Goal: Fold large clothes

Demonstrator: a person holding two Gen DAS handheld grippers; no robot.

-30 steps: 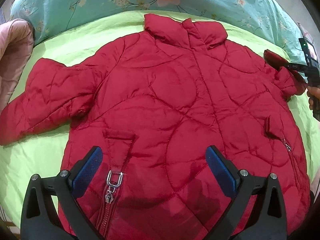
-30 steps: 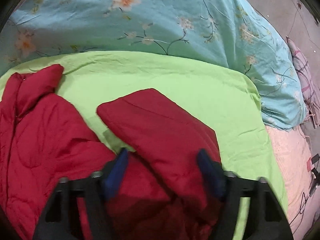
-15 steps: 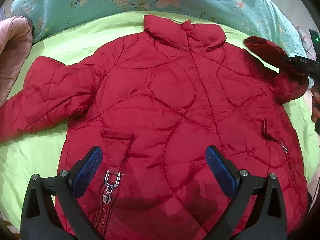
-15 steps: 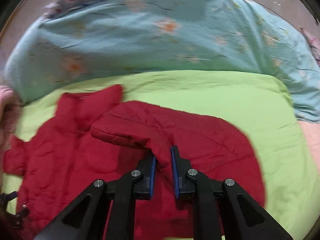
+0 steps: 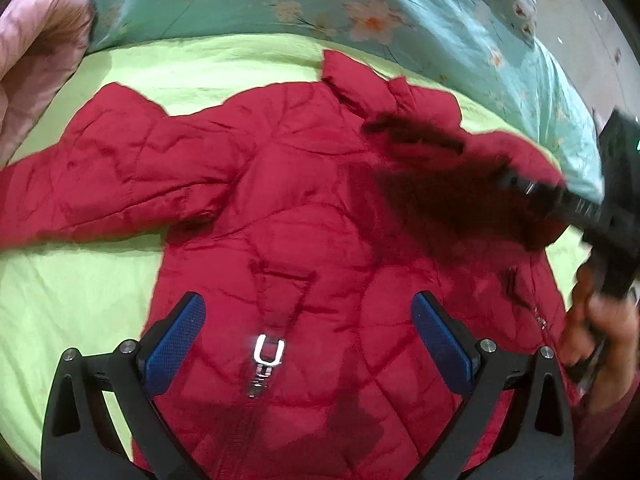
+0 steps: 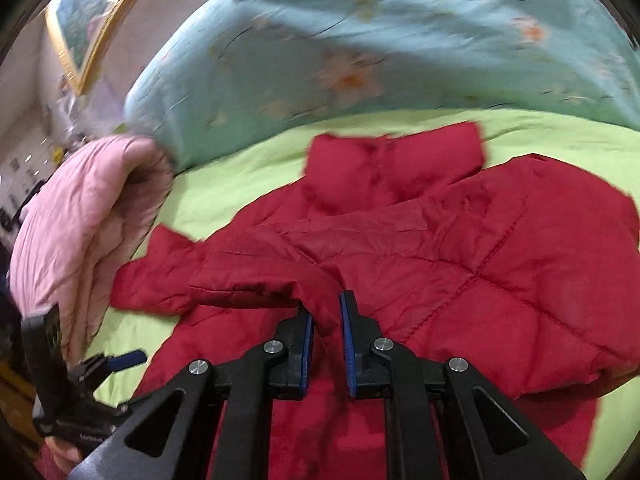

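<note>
A red quilted jacket (image 5: pixel 288 208) lies front up on the lime green bed sheet (image 5: pixel 72 296), collar toward the far side. My left gripper (image 5: pixel 308 332) is open above the hem, straddling the zipper pull (image 5: pixel 269 351). My right gripper (image 6: pixel 325 320) is shut on the jacket's right sleeve (image 6: pixel 256 280) and holds it lifted over the chest. In the left wrist view the right gripper (image 5: pixel 536 192) shows at the right, blurred, with the sleeve (image 5: pixel 448 160) folded across the jacket. The jacket's left sleeve (image 5: pixel 92 176) lies spread out to the left.
A teal floral quilt (image 5: pixel 320 4) lies bunched along the far side of the bed. A pink padded garment (image 5: pixel 36 56) sits at the far left; it also shows in the right wrist view (image 6: pixel 84 220). A framed picture (image 6: pixel 88 24) hangs on the wall.
My right gripper has closed on the right sleeve and swung it leftward over the jacket's chest. My left gripper stayed open over the hem, shifting slightly.
</note>
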